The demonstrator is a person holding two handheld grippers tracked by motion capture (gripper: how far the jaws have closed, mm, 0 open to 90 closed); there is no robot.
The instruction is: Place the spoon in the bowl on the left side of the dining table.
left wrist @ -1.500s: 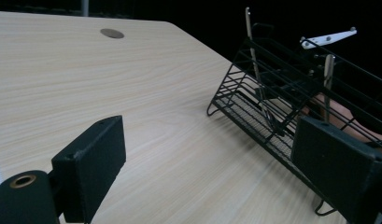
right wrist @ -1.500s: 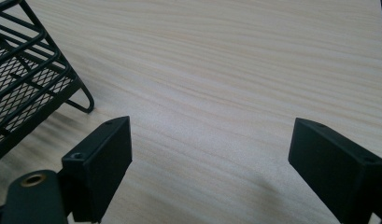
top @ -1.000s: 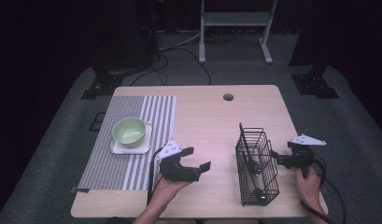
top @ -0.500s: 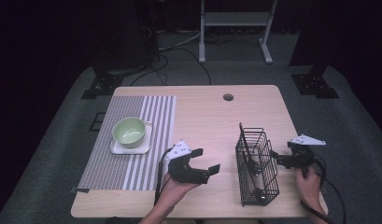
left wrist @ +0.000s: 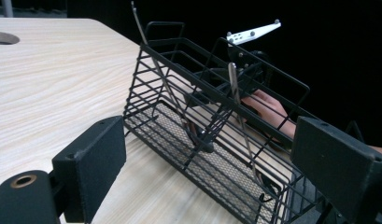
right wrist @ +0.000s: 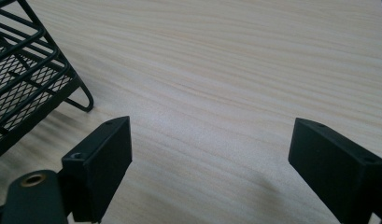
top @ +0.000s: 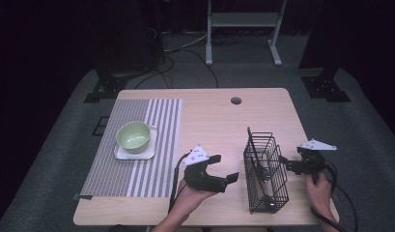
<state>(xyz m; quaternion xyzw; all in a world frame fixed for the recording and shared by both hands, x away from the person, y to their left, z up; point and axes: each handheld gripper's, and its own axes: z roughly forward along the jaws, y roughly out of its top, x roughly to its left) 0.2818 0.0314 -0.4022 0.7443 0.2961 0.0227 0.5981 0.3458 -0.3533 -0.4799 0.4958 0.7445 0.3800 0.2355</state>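
A black wire basket (top: 265, 171) with a mesh floor stands lower right on the counter (top: 219, 121), holding upright utensils; left tool (top: 225, 168) and right tool (top: 285, 163) both gape, released.

Bowl (top: 133, 135) on plate (top: 135, 153), left of basket (top: 265, 174)

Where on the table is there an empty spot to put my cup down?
The biggest bare patch is the wood between the striped mat and the wire basket, up toward the round hole. It is crowded near the front, around the left claw, and on the mat where the green bowl sits.
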